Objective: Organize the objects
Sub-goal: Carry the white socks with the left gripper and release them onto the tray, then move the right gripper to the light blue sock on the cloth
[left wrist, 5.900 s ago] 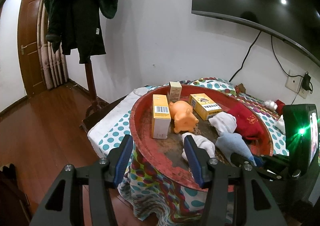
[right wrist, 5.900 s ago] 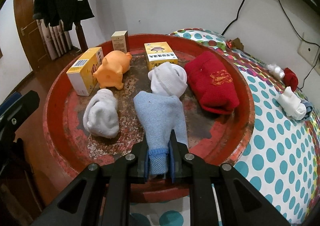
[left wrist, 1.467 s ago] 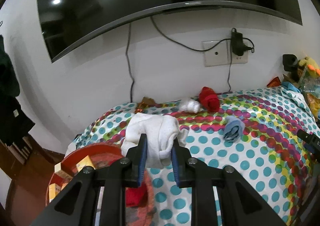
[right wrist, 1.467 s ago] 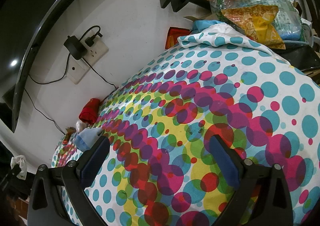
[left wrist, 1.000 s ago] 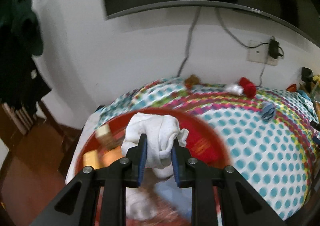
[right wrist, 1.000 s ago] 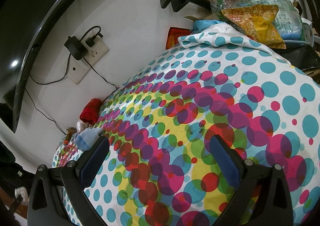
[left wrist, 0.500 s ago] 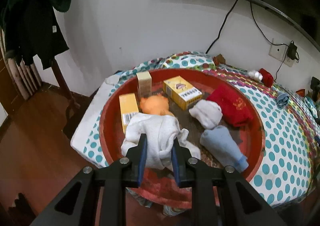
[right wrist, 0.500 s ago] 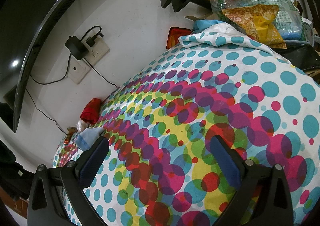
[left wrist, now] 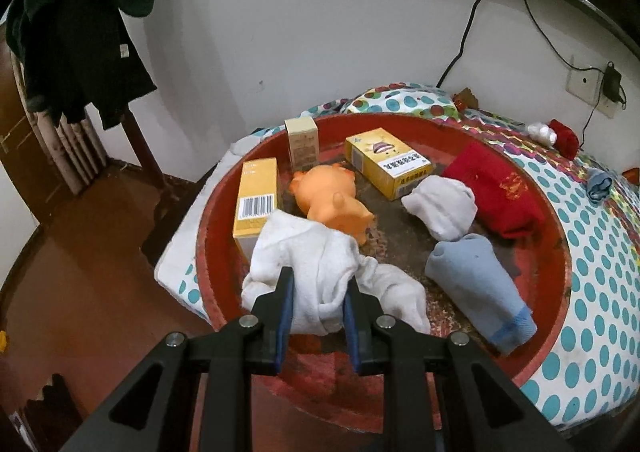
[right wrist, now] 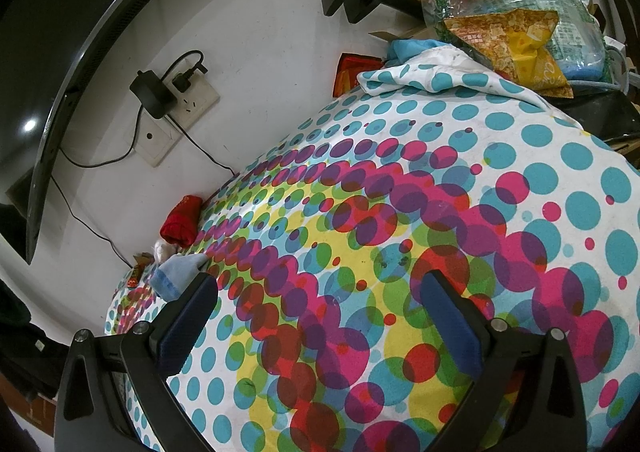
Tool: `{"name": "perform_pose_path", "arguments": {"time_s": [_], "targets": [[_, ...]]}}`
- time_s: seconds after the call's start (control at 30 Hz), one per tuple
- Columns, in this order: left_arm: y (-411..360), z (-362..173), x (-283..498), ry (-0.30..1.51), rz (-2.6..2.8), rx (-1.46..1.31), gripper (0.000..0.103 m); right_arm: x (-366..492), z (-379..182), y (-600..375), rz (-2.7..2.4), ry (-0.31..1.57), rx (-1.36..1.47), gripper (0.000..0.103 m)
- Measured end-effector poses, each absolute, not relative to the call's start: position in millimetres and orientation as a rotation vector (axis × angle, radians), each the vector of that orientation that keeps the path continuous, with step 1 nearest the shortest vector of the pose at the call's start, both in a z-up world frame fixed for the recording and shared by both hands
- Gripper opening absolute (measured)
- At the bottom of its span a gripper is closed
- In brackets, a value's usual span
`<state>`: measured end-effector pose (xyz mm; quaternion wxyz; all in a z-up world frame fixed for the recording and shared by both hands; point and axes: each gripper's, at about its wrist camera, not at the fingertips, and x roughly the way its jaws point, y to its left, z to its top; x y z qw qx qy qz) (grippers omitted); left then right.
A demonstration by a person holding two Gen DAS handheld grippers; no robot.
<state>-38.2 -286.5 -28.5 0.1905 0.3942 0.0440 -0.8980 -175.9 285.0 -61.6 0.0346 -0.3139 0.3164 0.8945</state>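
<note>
Left gripper [left wrist: 316, 302] pinches a soft white sock [left wrist: 308, 264] over the near side of the round, worn red tray [left wrist: 552, 252]. Inside: another white sock [left wrist: 400, 300], a blue one [left wrist: 476, 288], a rubbery orange pig [left wrist: 332, 200], barcoded yellow boxes [left wrist: 256, 204]. Right gripper [right wrist: 316, 292] is spread wide above the polka-dot cloth [right wrist: 440, 212].

Both tongs: left tongs [left wrist: 316, 306] and right tongs [right wrist: 318, 298], matte black frames, blue pads, silver screws

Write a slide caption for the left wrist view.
Left hand-held gripper holds a white sock over the red tray.
</note>
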Motion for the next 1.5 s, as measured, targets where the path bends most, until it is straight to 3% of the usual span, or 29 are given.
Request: {"name": "perform_pose_path", "arguments": {"time_s": [0.27,0.37,0.43,0.5,0.8,1.0,1.33,1.5], "targets": [[-297.1,-43.6,-40.4,0.223,-2.487,1.147,0.023,-175.8,-61.7,285.4,2.75,0.972,-0.966,0.101],[-295.8,-43.9,-39.6,0.213,-2.486,1.139,0.029,-175.7,-61.7,285.7,2.751,0.974,-0.965,0.101],[-295.0,-43.6,-38.3,0.2,-2.479,1.116,0.048,-175.5,-61.8,286.2,2.751,0.974,-0.964,0.101],[-293.8,-42.1,-34.2,0.188,-2.487,1.085,0.054,-175.5,-61.8,286.1,2.751,0.973,-0.966,0.101],[-275.7,-10.0,-4.4,0.143,-2.598,0.891,0.064,-175.1,-62.0,287.0,2.752,0.974,-0.965,0.101],[-246.3,11.0,26.9,0.21,-2.664,0.714,0.069,-176.6,-59.9,280.6,2.747,0.946,-0.979,0.101],[-148.3,-22.5,6.0,0.068,-2.875,0.864,0.07,-205.9,-55.8,225.9,2.736,0.528,-1.201,0.103],[-143.5,-29.4,11.2,0.138,-2.938,0.904,0.07,-225.0,-47.0,170.9,2.803,0.364,-1.229,0.103]]}}
